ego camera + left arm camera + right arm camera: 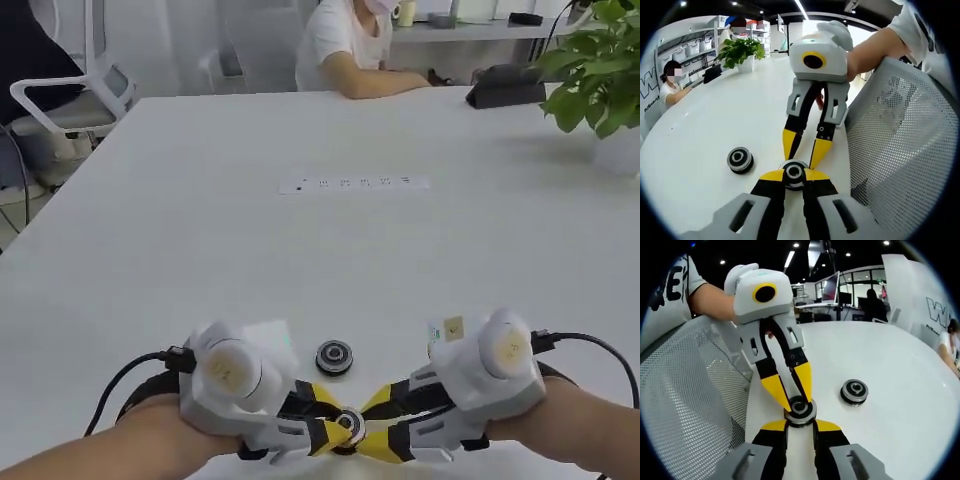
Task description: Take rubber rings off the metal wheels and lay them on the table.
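Left gripper (792,176) and right gripper (800,426) both clamp one round metal wheel (800,410); a black-rimmed second wheel (854,391) lies on the smooth table (350,260).

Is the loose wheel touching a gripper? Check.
No, the loose wheel lies on the table, apart from the left gripper and right gripper clamping the second wheel.

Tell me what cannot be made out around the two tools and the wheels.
- Head view: the held wheel is mostly hidden behind the yellow jaws of both tools.
- Gripper views: whether the left tool or the right tool truly clamps it; the wheel covers the contact.
- Head view: the markings on the power strip are too small to read.
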The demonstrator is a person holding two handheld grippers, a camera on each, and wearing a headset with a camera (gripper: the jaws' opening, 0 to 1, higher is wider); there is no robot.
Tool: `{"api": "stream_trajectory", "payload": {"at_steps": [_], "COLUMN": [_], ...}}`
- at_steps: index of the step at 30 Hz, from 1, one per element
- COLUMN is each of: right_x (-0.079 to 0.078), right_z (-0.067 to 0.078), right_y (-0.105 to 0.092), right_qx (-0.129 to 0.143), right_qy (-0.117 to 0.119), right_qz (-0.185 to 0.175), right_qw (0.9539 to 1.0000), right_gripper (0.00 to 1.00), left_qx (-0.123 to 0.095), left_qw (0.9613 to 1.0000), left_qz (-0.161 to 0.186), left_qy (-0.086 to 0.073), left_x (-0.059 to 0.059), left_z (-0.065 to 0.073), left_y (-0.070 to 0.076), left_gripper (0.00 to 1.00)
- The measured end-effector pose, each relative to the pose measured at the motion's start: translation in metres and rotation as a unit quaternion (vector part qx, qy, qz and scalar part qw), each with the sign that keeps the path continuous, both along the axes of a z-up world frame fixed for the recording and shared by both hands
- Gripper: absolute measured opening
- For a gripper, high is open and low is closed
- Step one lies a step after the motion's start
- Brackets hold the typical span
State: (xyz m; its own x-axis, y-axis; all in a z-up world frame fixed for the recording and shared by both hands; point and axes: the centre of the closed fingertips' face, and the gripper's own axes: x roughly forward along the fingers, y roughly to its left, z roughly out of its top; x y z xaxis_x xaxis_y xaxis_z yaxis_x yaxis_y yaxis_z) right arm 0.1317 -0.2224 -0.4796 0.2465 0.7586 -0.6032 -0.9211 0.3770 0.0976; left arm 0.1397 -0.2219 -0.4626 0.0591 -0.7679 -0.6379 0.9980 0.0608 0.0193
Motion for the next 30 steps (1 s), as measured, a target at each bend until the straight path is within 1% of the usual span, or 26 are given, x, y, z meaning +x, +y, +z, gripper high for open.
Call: {"api": "stream_trajectory", "payload": {"at_steps": [9, 18, 21, 26, 28, 30], "right_x": [0.0, 0.0, 0.002, 0.003, 0.005, 0.005], "right_z": [-0.002, -0.002, -0.002, -0.001, -0.001, 0.001], "right_y": [-0.004, -0.007, -0.008, -0.01, -0.011, -0.012], "right_qx": [-0.006, -0.01, -0.007, 0.007, 0.01, 0.026], "right_qy": [0.006, 0.013, 0.021, 0.043, 0.046, 0.063], "right_qz": [-0.008, -0.014, -0.023, -0.042, -0.049, -0.064], "right_qw": [0.9999, 0.9998, 0.9995, 0.9982, 0.9977, 0.9956], "right_gripper": [0.08, 0.01, 0.0, 0.0, 0.0, 0.0], "left_qx": [0.001, 0.002, 0.002, 0.003, 0.003, 0.002], "left_qw": [1.0, 1.0, 1.0, 1.0, 1.0, 1.0], "left_qz": [0.003, 0.004, 0.004, 0.004, 0.004, 0.004], "left_qy": [-0.001, -0.004, -0.003, -0.004, -0.004, -0.004], "left_x": [0.0, 0.001, 0.001, 0.001, 0.001, 0.001], "left_z": [0.0, 0.001, 0.001, 0.001, 0.0, 0.0], "left_y": [0.0, 0.0, 0.0, 0.0, 0.0, 0.0], "left_gripper": [0.07, 0.07, 0.07, 0.07, 0.07, 0.07]}}
